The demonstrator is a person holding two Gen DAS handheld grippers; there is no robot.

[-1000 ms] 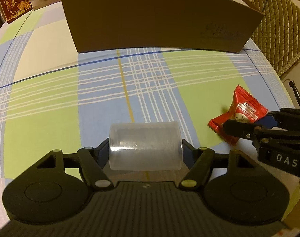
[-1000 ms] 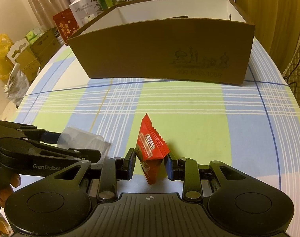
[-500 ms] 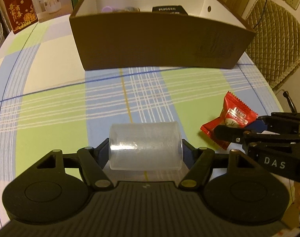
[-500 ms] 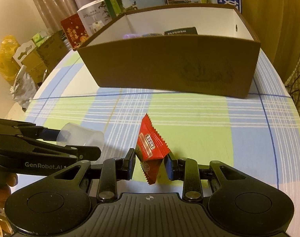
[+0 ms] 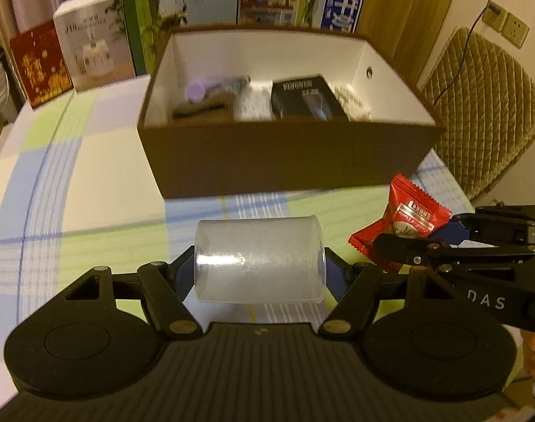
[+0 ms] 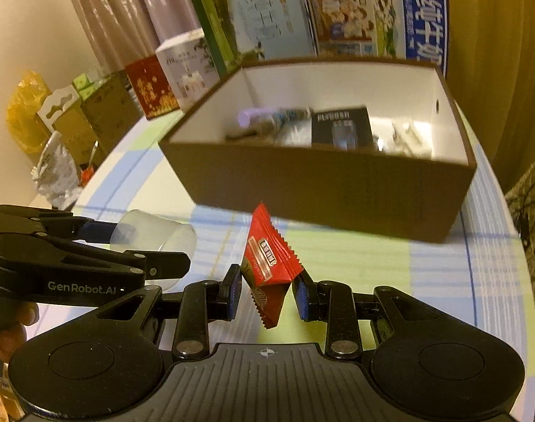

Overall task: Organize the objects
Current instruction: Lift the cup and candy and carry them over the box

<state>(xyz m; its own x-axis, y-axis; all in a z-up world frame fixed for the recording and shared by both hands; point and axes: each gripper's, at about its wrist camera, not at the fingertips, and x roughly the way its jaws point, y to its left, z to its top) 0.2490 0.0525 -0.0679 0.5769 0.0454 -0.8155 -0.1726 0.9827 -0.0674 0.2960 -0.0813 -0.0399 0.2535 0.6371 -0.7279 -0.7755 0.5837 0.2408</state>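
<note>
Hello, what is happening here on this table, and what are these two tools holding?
A person is tidying small things with two handheld grippers. The left gripper is shut on a clear plastic cup held sideways; the right gripper is shut on a red snack packet. Both hang above the checked tablecloth, in front of the open cardboard box, which already holds several items.

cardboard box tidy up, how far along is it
Partly done. The cardboard box already holds several things, including a black packet and a purple-capped item. In hand: the left gripper grips a clear plastic cup on its side, and the right gripper grips a red snack packet, both short of the box. Left: drop both in.
</note>
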